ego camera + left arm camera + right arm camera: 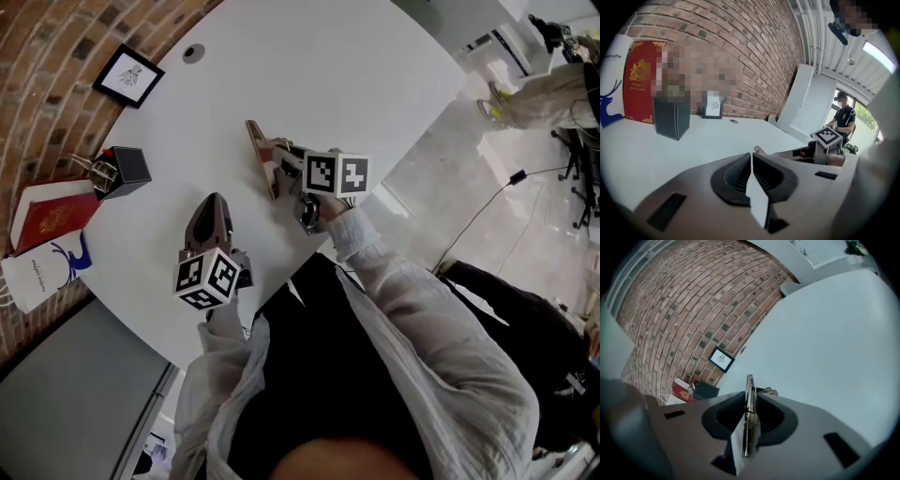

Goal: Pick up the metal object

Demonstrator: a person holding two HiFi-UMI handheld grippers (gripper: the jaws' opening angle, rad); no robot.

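The right gripper pinched the thin metal object edgewise above the table; a slow, straight lift seemed safest. The left gripper was closed and empty.

This looks like a café-style office lounge. A round white counter sits against a curved brick wall. On it are a small framed picture, a black holder, a red folder and a paper bag printed "coffee". Pale polished floor lies beyond.
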